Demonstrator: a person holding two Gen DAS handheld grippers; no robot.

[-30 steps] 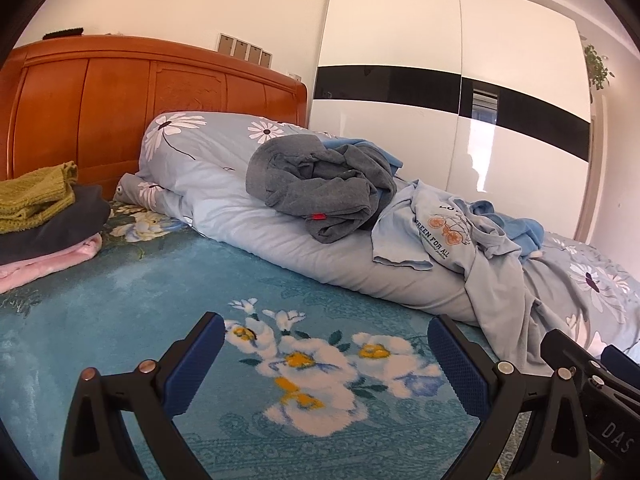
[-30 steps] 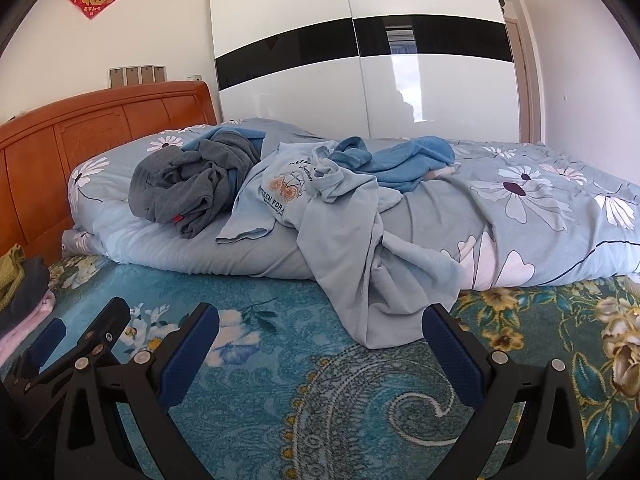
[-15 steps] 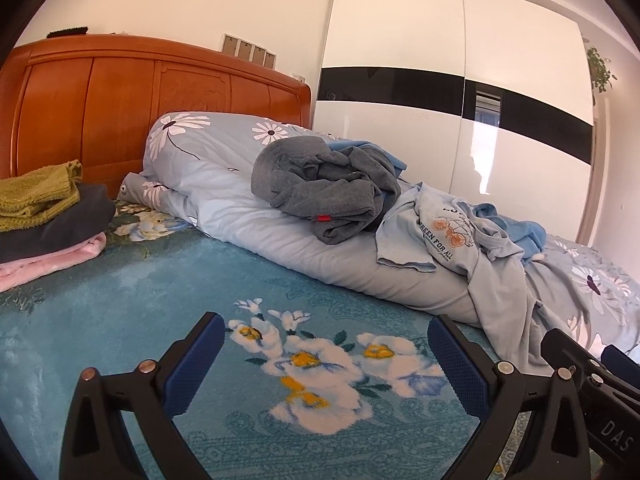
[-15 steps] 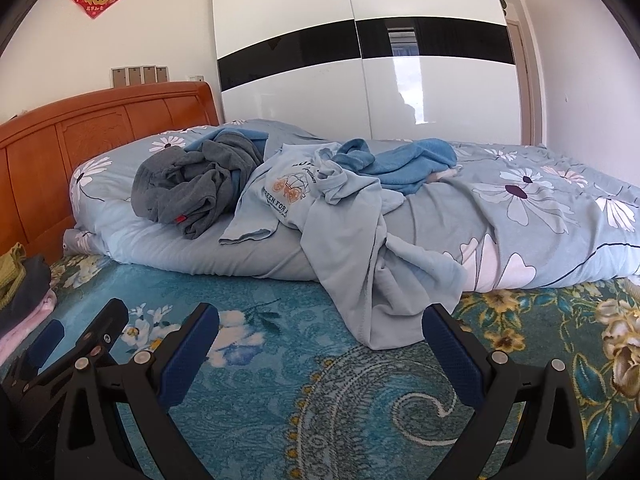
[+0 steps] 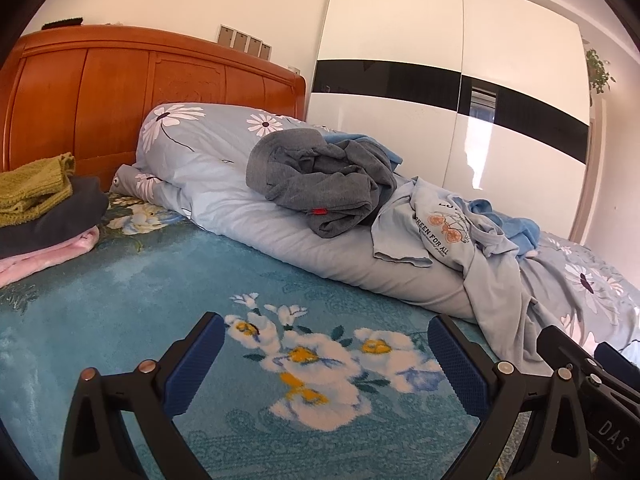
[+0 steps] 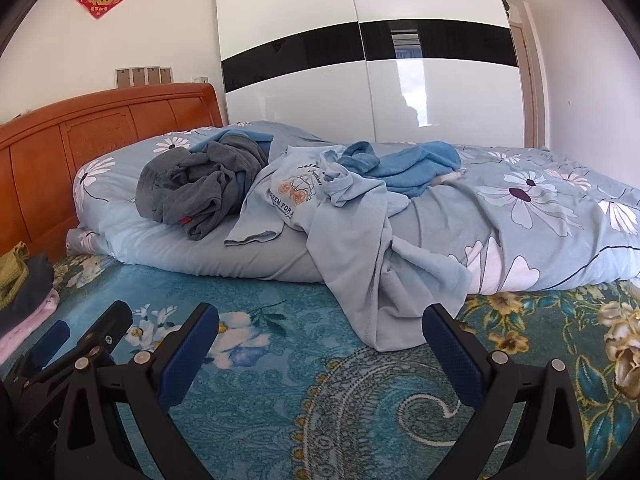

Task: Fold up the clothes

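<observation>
Both claws are wide open and hold nothing. The left claw and the right claw hang side by side, low over the blue flower blanket that covers the bed. This flat part of the bed is bare, so it looks like the spot kept free for folding.

The clothes to fold lie in a messy heap on top of the rolled-up quilt, which is a long, soft roll past the flat spot. The light blue T-shirt with the orange bike picture is in the middle of the quilt. Its bottom part hangs down off the quilt onto the blanket, just in front of the right claw. That makes it the easiest one to grab first, I think. The gray top is bunched up on the quilt on the headboard side of the T-shirt. A fuzzy blue piece lies behind the T-shirt, and part of it is tucked under, so it would be hard to pull out before the T-shirt is moved.

A small pile of folded clothes sits near the wooden headboard, away from the quilt. It has green on top, then dark, then pink. New folded things likely go there.

Nothing hard blocks the way. The only trouble is that the clothes are tangled together.
</observation>
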